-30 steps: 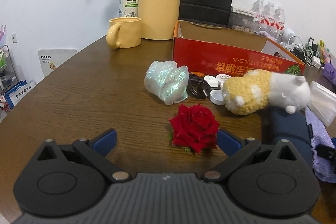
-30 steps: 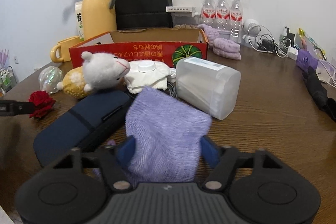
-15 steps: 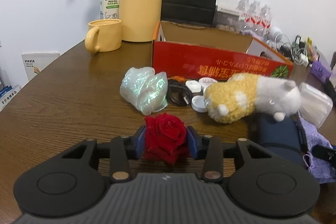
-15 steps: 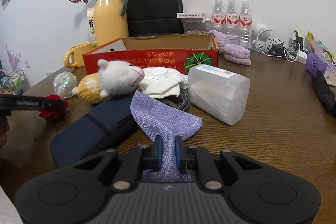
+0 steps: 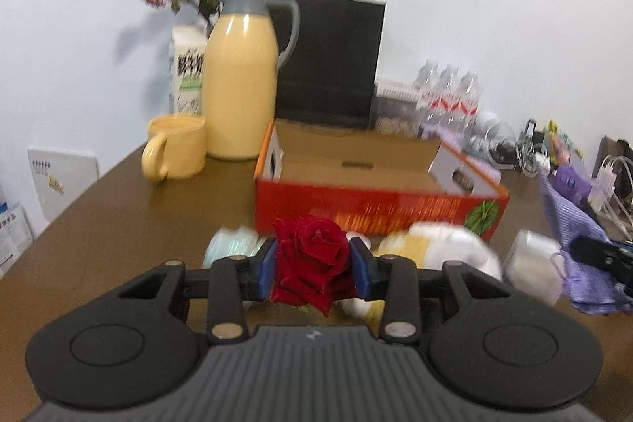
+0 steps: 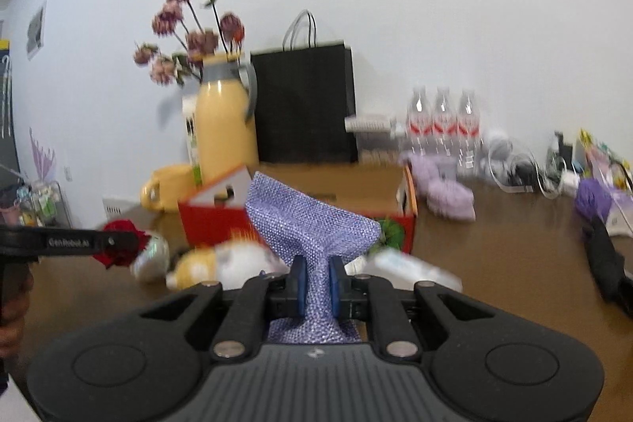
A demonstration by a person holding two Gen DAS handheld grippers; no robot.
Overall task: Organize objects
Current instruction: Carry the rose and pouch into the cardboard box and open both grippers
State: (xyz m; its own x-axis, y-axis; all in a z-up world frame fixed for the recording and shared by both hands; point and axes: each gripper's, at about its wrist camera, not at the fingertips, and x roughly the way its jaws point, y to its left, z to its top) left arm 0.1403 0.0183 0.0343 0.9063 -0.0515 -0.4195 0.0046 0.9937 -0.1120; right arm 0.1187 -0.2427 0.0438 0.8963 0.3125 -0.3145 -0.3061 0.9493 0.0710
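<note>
My left gripper (image 5: 312,269) is shut on a red rose (image 5: 312,260), held up off the wooden table (image 5: 118,224) in front of an open red cardboard box (image 5: 376,208). My right gripper (image 6: 315,283) is shut on a purple knitted cloth (image 6: 308,220), which fans out above the blue pads. In the right wrist view the left gripper (image 6: 122,244) with the rose (image 6: 118,252) shows at the left. In the left wrist view the purple cloth (image 5: 573,224) hangs at the right edge. A yellow and white plush toy (image 5: 435,244) and an iridescent bag (image 5: 233,244) lie blurred below.
A yellow thermos jug (image 5: 241,86), a yellow mug (image 5: 178,153), a milk carton (image 5: 188,66) and a black paper bag (image 5: 328,58) stand behind the box. Water bottles (image 6: 443,121), cables (image 6: 514,161) and more purple cloths (image 6: 447,192) crowd the back right.
Both grippers closed, the left on the rose and the right on the purple cloth, then rose off the table with them. The views now tilt up toward the box.
</note>
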